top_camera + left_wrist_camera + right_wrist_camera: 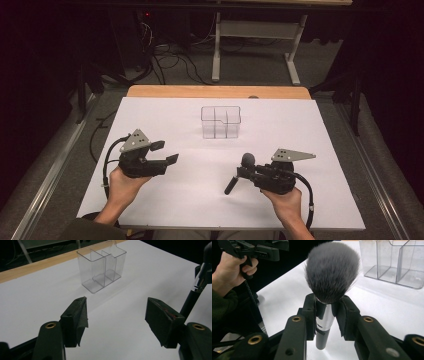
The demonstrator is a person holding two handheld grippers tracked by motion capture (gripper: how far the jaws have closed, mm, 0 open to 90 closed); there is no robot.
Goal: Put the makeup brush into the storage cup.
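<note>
A makeup brush with a fluffy dark head (332,272), a silver ferrule and a black handle (231,186) is held at the ferrule by my right gripper (327,307), which is shut on it. In the high view this gripper (243,173) sits at the front right of the table, and the brush's head (248,160) is tilted up and away from me. My left gripper (169,152) hovers at the front left, its jaws open with nothing between them (117,312). A clear plastic organiser with several compartments (221,121) (102,266) stands empty at the middle back, beyond both grippers.
A white sheet (300,130) covers the table, and a strip of the wooden top (215,91) shows at the far edge. Beyond it are a grey table frame (252,47) and cables (170,62) on the floor. The person's left hand (234,270) grips the other gripper's handle.
</note>
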